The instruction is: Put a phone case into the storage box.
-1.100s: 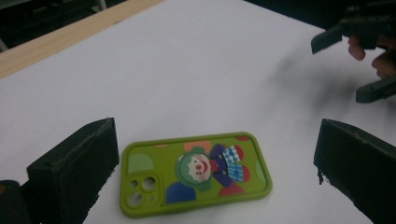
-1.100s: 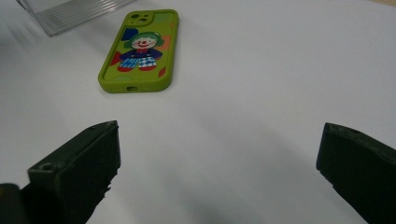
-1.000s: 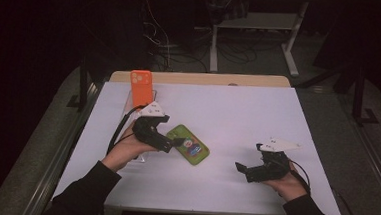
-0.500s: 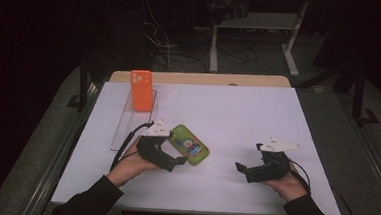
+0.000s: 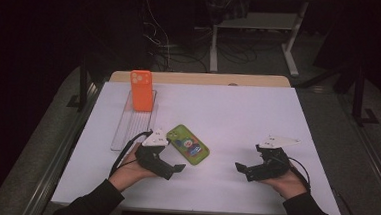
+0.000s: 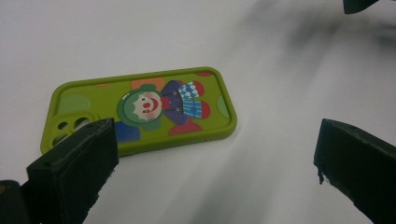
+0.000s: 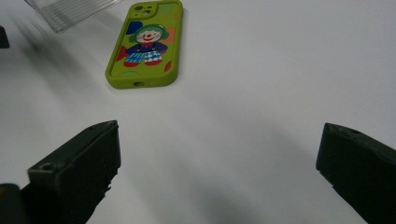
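Observation:
A green phone case [image 5: 190,144] with a clown picture lies flat on the white table [image 5: 238,115], camera holes toward the far left. My left gripper [image 5: 172,170] rests just in front of it, open and empty. In the left gripper view the case [image 6: 140,109] lies past the left jaw, outside the gripper [image 6: 215,144]. My right gripper [image 5: 242,171] sits open and empty at the front right, pointing left. In the right gripper view the case [image 7: 145,44] is well ahead of the gripper [image 7: 219,144].
An orange phone case [image 5: 142,90] stands upright at the far end of a clear ribbed rack [image 5: 133,121] on the table's left side; the rack's corner [image 7: 70,9] is in the right gripper view too. A wooden strip [image 5: 200,78] borders the far edge.
My left gripper has drawn back from the green case's left end toward the front edge of the table. The green case and my right gripper have stayed where they were.

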Motion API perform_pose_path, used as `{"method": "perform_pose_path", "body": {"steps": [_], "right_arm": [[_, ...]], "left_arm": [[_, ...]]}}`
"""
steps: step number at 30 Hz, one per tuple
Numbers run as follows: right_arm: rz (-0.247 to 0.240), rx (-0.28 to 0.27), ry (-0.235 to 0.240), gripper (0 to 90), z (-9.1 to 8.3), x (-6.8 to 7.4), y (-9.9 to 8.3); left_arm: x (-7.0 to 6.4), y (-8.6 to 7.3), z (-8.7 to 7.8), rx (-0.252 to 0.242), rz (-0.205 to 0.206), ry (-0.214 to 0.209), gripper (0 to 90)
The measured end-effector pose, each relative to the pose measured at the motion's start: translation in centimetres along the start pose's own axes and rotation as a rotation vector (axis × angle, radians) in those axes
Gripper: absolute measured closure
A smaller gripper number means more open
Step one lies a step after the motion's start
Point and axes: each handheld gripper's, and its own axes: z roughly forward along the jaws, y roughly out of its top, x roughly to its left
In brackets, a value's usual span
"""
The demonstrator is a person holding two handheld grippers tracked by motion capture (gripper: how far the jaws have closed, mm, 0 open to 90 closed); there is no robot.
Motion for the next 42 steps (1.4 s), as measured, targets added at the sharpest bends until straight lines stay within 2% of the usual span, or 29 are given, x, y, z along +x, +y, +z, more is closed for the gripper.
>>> {"method": "perform_pose_path", "body": {"steps": [3, 6, 13, 16, 35, 42], "right_arm": [[0.021, 0.008, -0.007, 0.0, 0.0, 0.1, 0.5], [0.017, 0.014, -0.015, 0.0, 0.1, 0.3, 1.1], [0.027, 0.0, -0.004, 0.0, 0.5, 0.5, 2.9], [0.034, 0.014, 0.008, 0.0, 0.8, 0.7, 3.5], [0.002, 0.038, 0.037, 0.0, 4.8, 2.8, 8.1], [-0.002, 0.039, 0.045, 0.0, 6.1, 3.4, 9.7]], "left_arm": [[0.0, 0.0, 0.1, 0.0, 0.001, 0.001, 0.0], [-0.1, 0.0, 0.1, 0.002, -0.002, -0.004, 0.0], [-0.1, 0.0, 0.2, 0.0, -0.012, -0.005, 0.0], [-0.1, 0.0, 0.2, 0.002, -0.008, -0.005, 0.0], [0.2, 0.1, 0.2, 0.01, 0.008, -0.01, 0.0], [0.2, 0.2, 0.2, 0.012, -0.009, -0.012, 0.0]]}}
